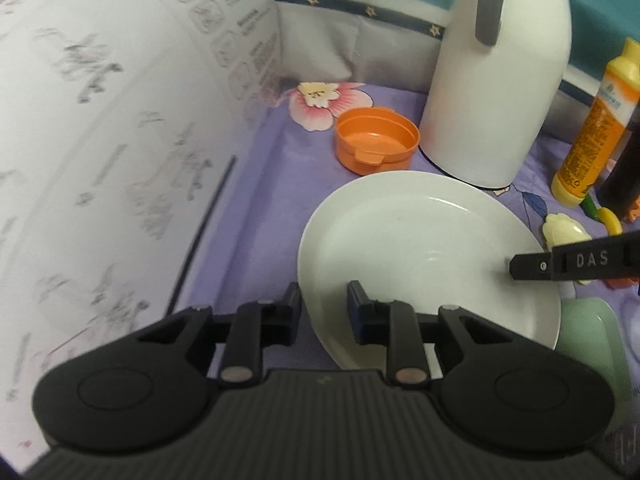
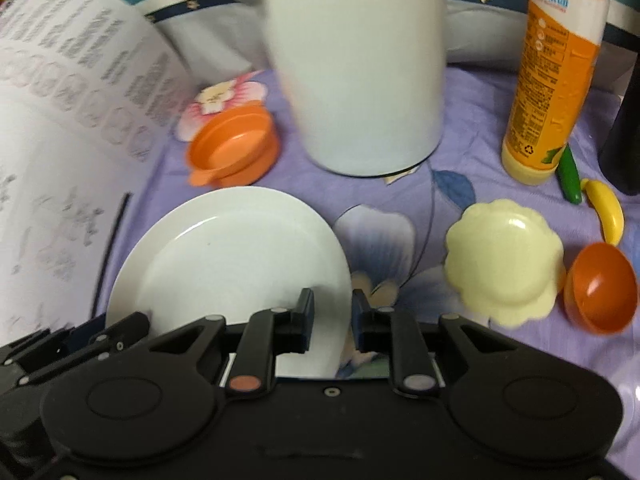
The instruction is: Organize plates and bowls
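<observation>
A white plate [image 1: 424, 256] is held by both grippers. My left gripper [image 1: 324, 312] is shut on its left rim. My right gripper [image 2: 332, 320] is shut on its right rim [image 2: 240, 256]; one right finger [image 1: 572, 264] shows over the plate in the left wrist view. An orange bowl with tab handles [image 1: 376, 140] sits behind the plate, also in the right wrist view [image 2: 234, 148]. A pale yellow scalloped dish [image 2: 504, 260] and a small orange bowl [image 2: 600, 288] lie to the right. A pale green dish [image 1: 592, 344] sits under the plate's right edge.
A tall white jug [image 1: 500, 68] stands right behind the plate. A yellow-orange bottle [image 2: 552, 68], a dark bottle [image 2: 624, 132], a toy banana [image 2: 608, 208] and a green toy [image 2: 570, 180] stand at the right. A large printed white sheet [image 1: 100, 160] rises on the left.
</observation>
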Tool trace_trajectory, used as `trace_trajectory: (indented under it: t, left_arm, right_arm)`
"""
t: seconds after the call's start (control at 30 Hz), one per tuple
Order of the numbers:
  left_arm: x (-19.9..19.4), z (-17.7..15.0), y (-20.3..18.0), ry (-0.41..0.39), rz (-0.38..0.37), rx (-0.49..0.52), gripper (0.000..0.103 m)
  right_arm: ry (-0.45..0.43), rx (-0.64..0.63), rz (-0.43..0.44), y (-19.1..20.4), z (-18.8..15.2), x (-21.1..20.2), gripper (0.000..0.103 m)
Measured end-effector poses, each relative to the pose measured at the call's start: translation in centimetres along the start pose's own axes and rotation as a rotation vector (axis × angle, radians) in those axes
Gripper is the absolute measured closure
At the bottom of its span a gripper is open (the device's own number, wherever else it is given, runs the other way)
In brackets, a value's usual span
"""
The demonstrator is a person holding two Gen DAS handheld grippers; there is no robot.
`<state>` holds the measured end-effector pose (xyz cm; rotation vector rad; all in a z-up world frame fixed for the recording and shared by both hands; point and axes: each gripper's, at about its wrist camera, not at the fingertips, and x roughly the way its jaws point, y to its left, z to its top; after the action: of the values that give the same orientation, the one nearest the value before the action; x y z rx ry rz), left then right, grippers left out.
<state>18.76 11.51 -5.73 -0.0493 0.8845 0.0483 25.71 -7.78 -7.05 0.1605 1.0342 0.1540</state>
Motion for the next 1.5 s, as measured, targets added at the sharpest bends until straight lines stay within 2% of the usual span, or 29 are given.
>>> trace_trajectory:
  t: [0.2, 0.4, 0.77, 1.1, 1.37, 1.5]
  left_arm:
    - [-4.3, -2.6, 1.9, -0.008, -0.005, -0.016, 0.079]
    - [-7.5, -6.3, 3.8, 0.008, -0.027, -0.028, 0.079]
    - [-10.3, -12.4, 6.1, 0.059, -0.073, -0.024, 0.079]
    - [-10.4, -14.2, 6.4, 0.091, -0.086, 0.004, 0.079]
    - [-9.7, -15.4, 5.7, 0.132, -0.100, 0.021, 0.078]
    - [-9.6, -15.3, 5.1, 0.130, -0.114, 0.031, 0.078]
  right_arm:
    - [0.009, -0.011, 0.047, 1.5, -3.0, -3.7, 0.084]
    - [0.031, -0.019, 0.076, 2.6, -7.5, -7.1, 0.083]
    - [0.075, -0.012, 0.085, 3.9, -15.1, -10.3, 0.084]
    - [0.117, -0.016, 0.073, 3.8, -17.8, -10.5, 0.083]
    - [0.139, -0.009, 0.052, 3.0, -18.3, -9.6, 0.083]
    - [0.122, -0.009, 0.041, 2.7, -18.4, -10.1, 0.083]
